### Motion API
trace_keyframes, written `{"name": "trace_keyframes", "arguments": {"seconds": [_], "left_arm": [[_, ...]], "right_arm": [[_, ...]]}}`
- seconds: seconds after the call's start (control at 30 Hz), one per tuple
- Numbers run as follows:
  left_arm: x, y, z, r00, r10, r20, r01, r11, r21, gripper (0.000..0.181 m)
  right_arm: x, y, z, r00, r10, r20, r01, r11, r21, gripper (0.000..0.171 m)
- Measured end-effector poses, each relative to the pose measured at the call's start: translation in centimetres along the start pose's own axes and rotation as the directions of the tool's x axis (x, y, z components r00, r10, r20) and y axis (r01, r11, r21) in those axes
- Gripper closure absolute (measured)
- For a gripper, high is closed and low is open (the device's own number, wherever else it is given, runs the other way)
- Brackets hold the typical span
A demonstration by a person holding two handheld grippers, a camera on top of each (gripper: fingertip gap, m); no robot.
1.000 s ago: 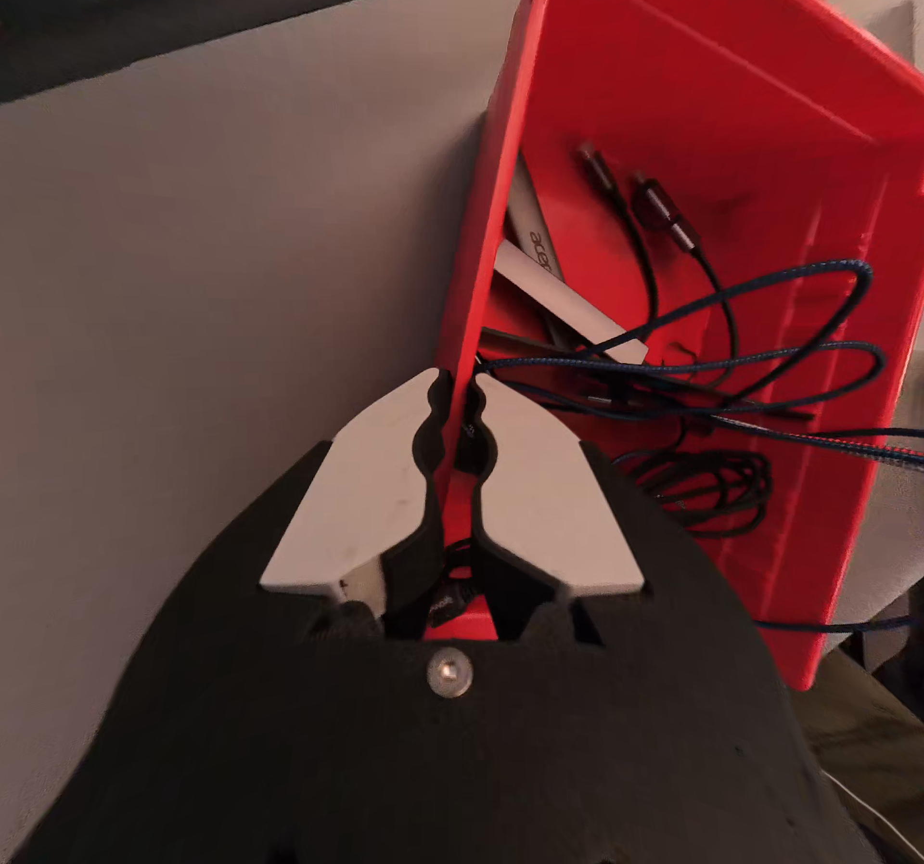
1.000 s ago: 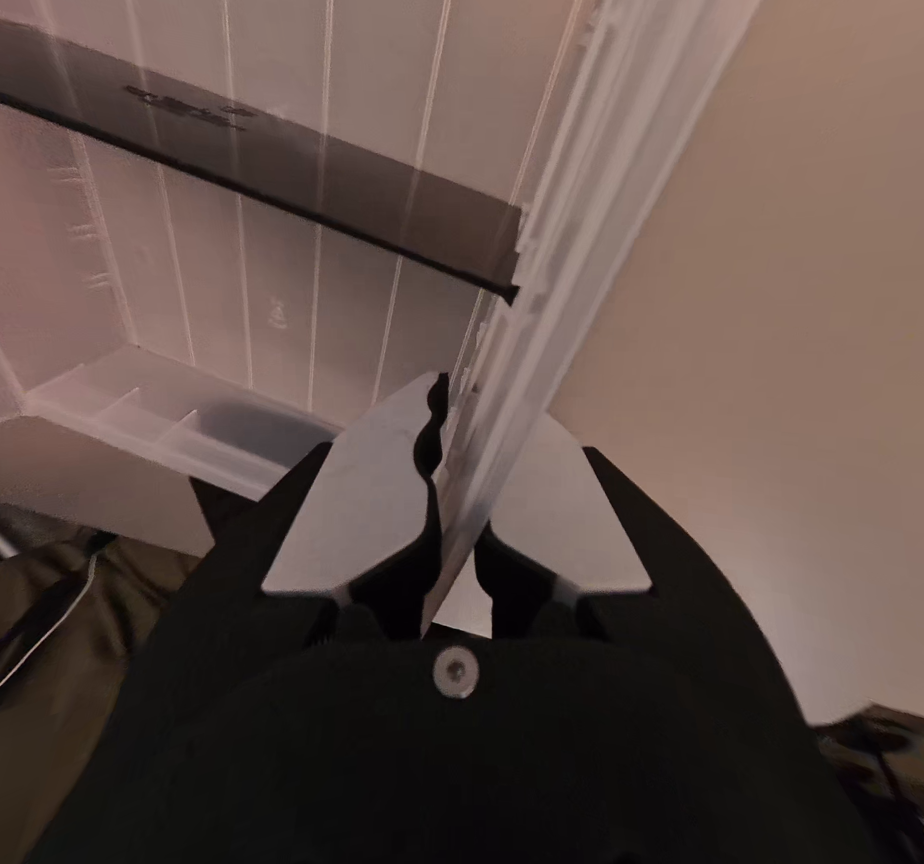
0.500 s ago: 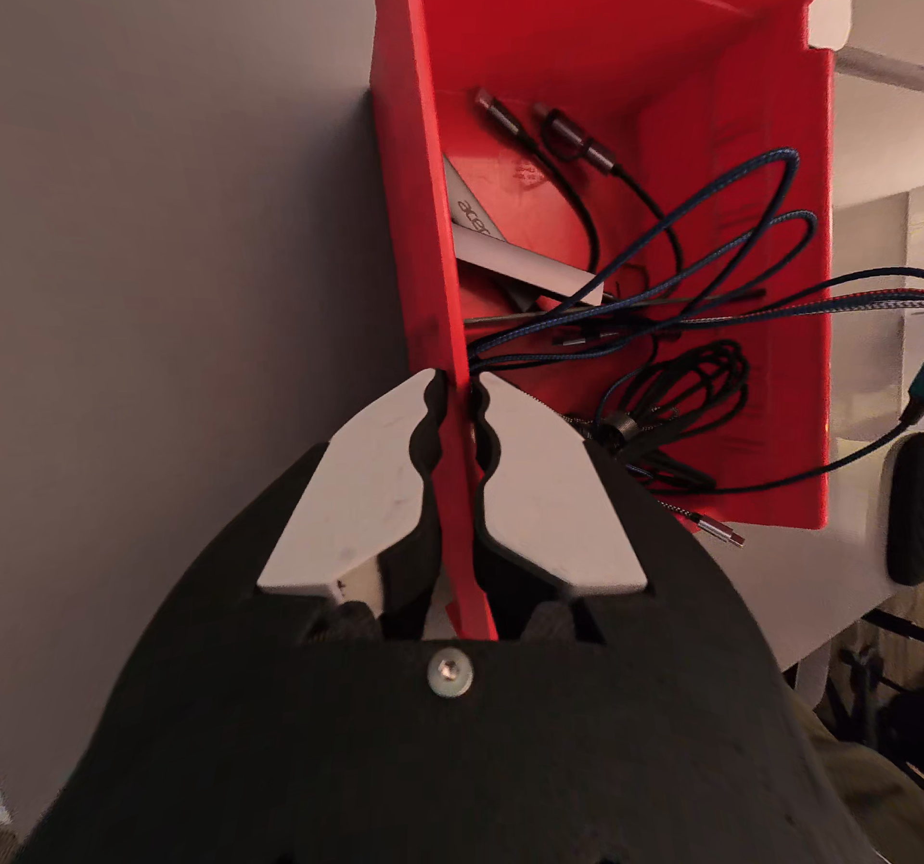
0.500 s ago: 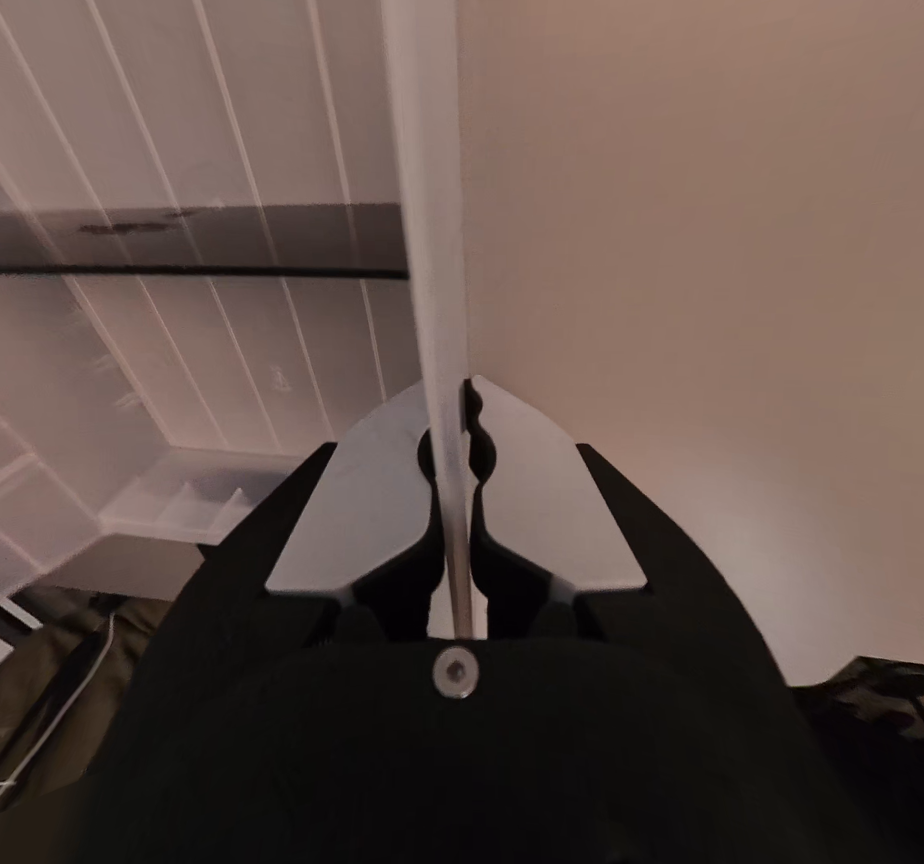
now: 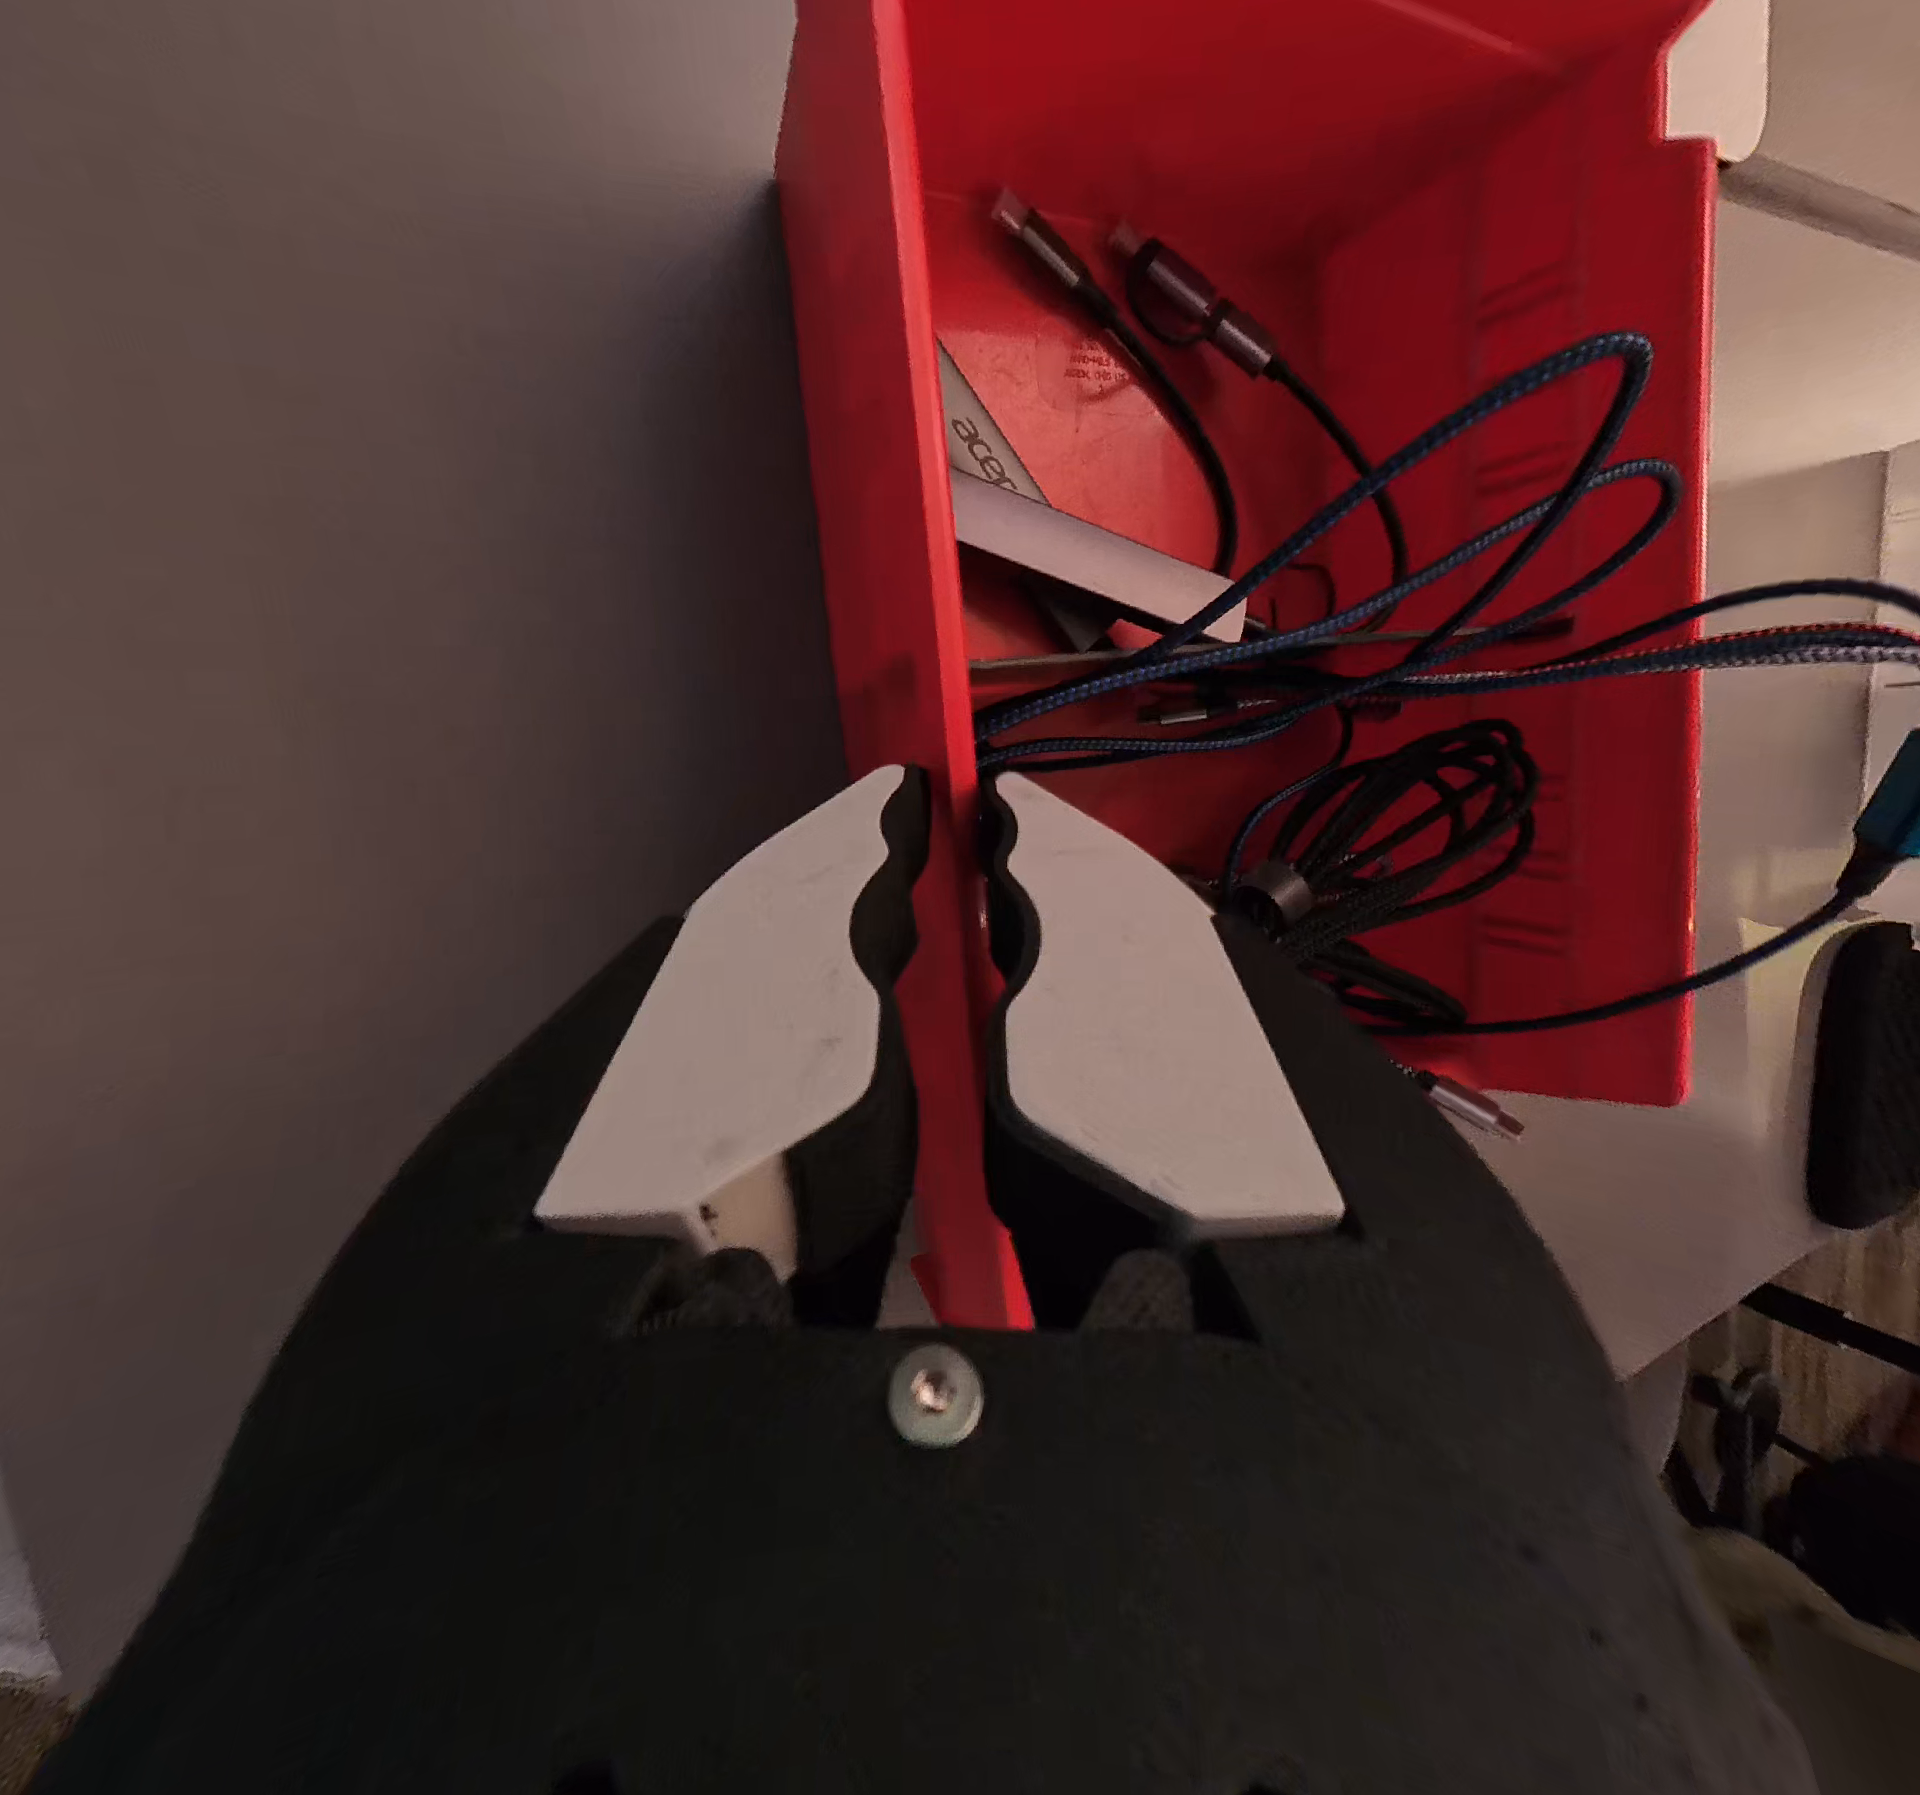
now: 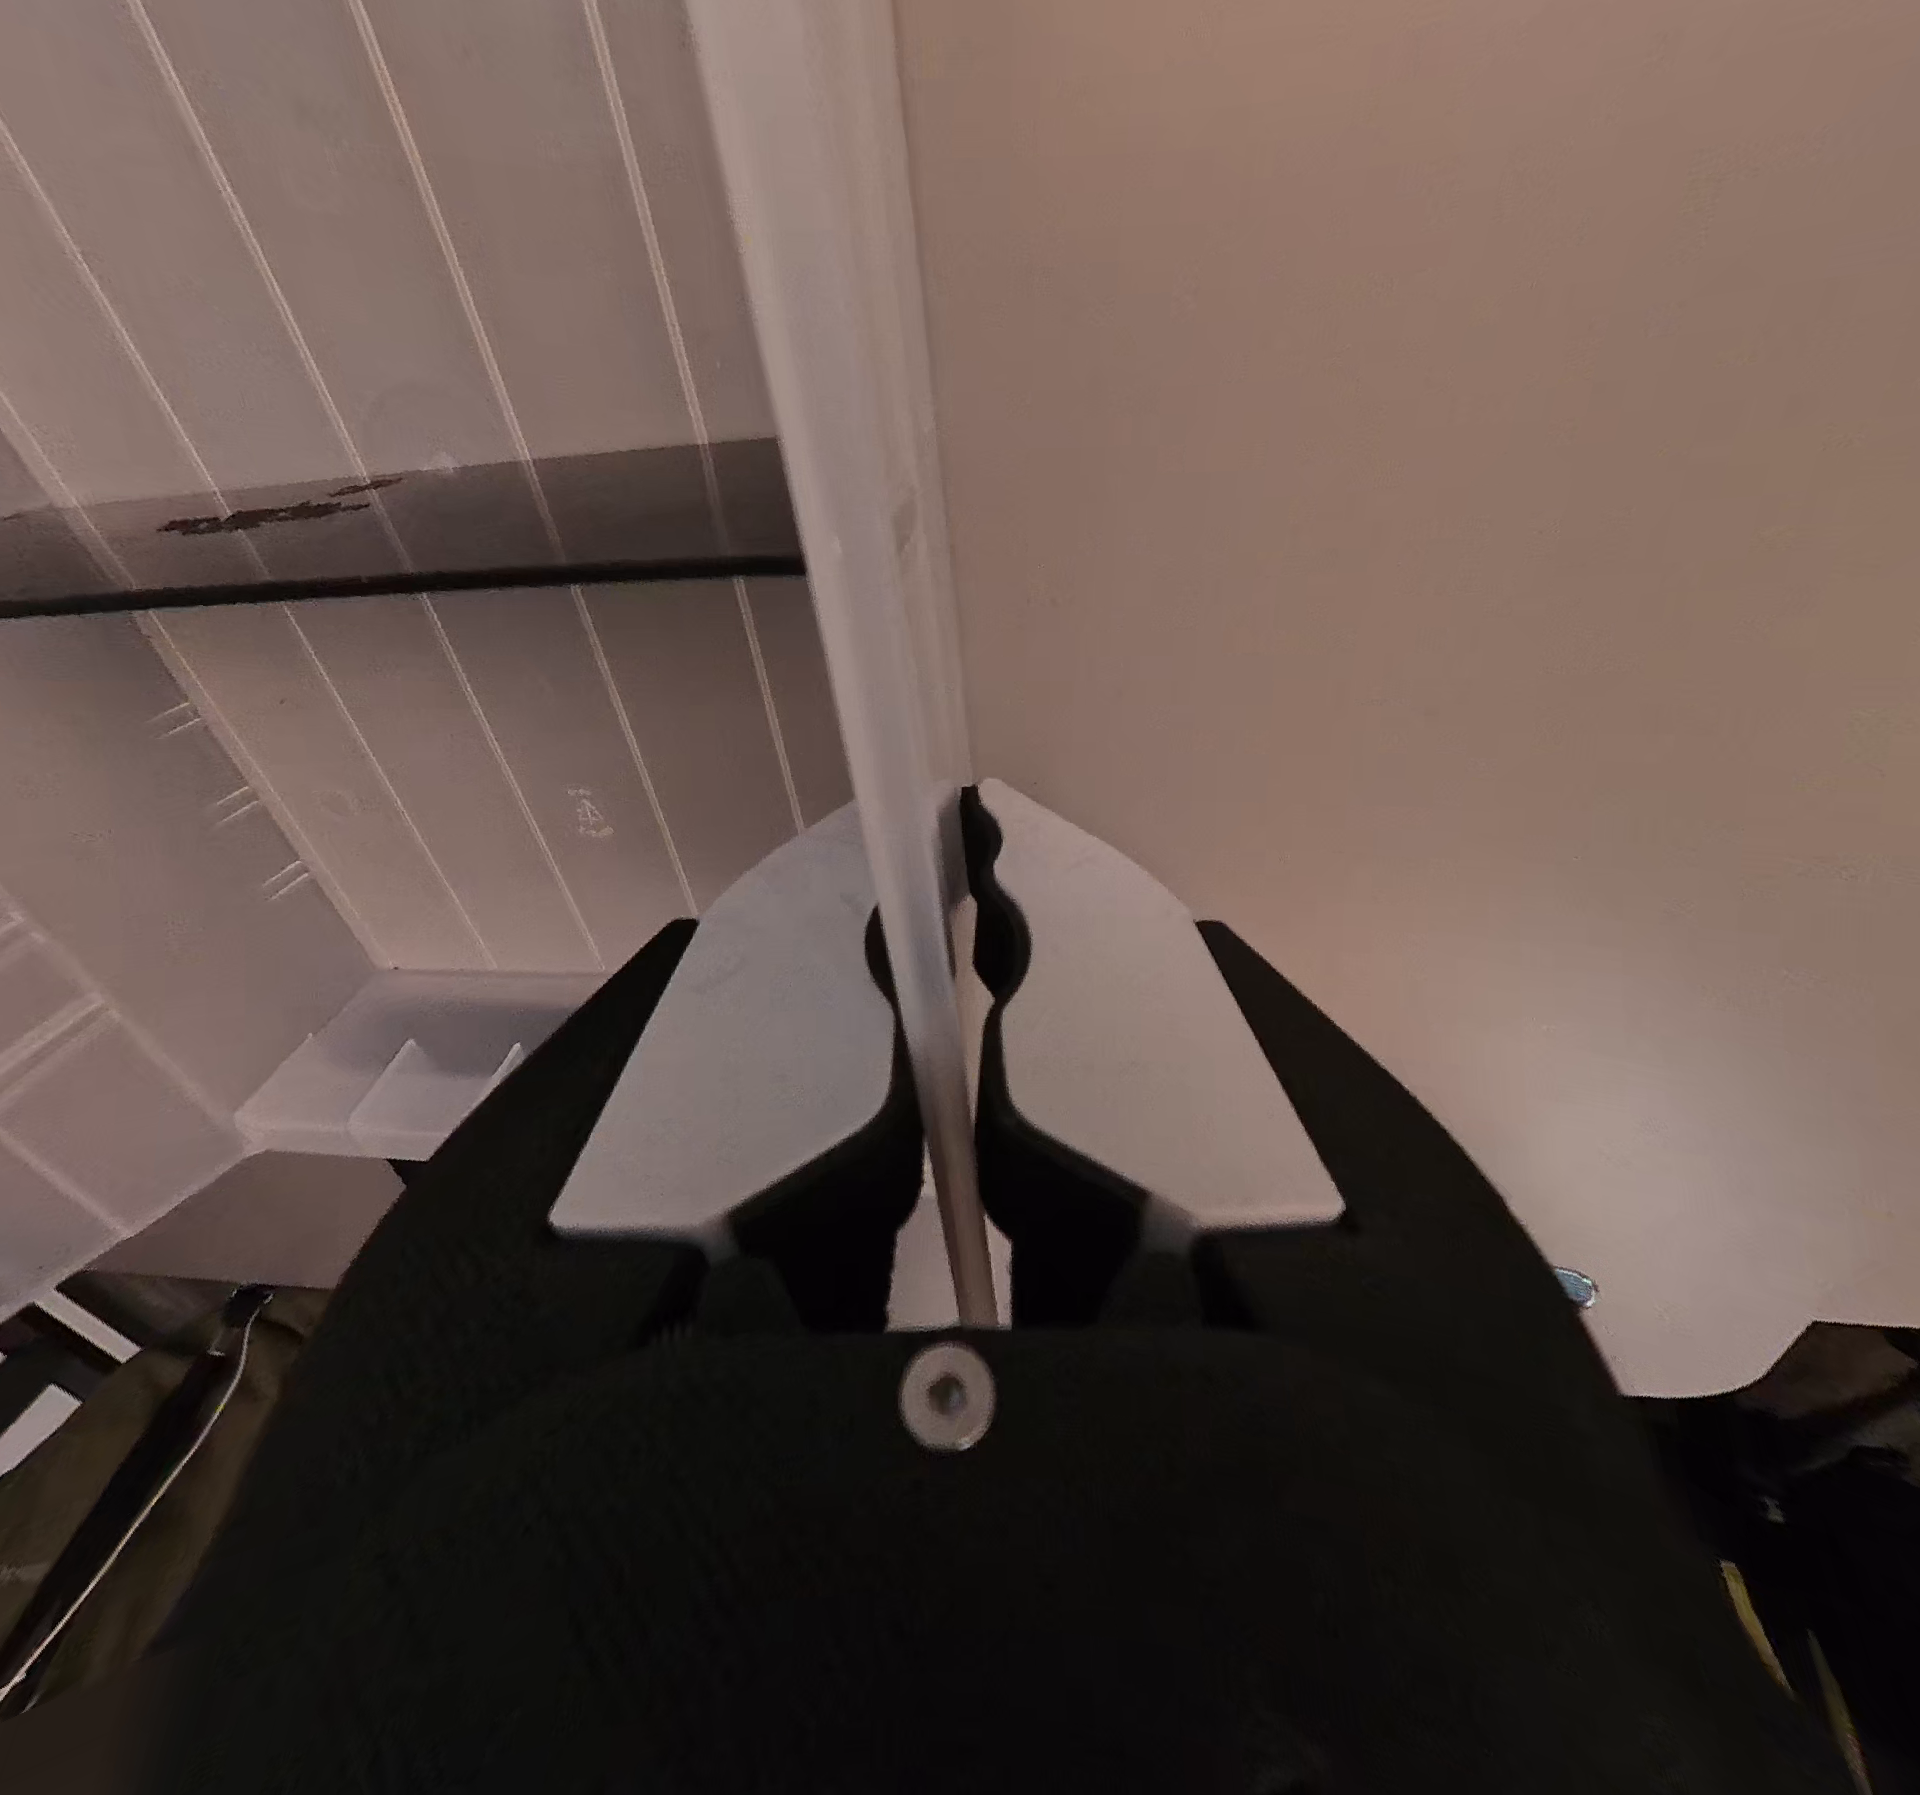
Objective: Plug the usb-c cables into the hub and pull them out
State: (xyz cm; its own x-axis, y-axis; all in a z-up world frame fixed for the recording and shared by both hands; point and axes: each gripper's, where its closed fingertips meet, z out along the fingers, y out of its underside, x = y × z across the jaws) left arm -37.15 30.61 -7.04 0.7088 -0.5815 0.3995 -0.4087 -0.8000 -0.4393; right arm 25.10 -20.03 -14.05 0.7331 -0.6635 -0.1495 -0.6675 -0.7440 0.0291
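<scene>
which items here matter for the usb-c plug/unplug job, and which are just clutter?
Job:
- red bin, left gripper shut on its wall
- silver hub in the bin
- braided cables and black cables in the bin

Clutter:
- clear plastic container, right gripper shut on its wall
- black case on the table

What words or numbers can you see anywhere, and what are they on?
I don't copy writing out; here is where it stands.
On the grey hub inside the red bin: one dark printed word, sharp and clear.
On the bin's floor: small raised lettering, too small to read.
On the clear box: a tiny raised mark, too faint to read.
On the dark strip behind it: blurred marks, unreadable.
</scene>
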Motion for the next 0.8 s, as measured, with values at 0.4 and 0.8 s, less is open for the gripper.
{"name": "trace_keyframes", "arguments": {"seconds": [0.4, 0.8], "left_arm": [[-0.6, 0.2, -0.5, 1.000, -0.025, 0.006, 0.025, 1.000, 0.004, 0.173], [-0.7, 0.1, -0.5, 1.000, -0.025, 0.004, 0.025, 1.000, 0.009, 0.173]], "right_arm": [[0.4, 0.1, -0.1, 1.000, -0.001, 0.004, 0.001, 1.000, 0.008, 0.166], [1.3, -0.5, -0.2, 1.000, -0.013, -0.003, 0.013, 0.999, 0.032, 0.166]]}}
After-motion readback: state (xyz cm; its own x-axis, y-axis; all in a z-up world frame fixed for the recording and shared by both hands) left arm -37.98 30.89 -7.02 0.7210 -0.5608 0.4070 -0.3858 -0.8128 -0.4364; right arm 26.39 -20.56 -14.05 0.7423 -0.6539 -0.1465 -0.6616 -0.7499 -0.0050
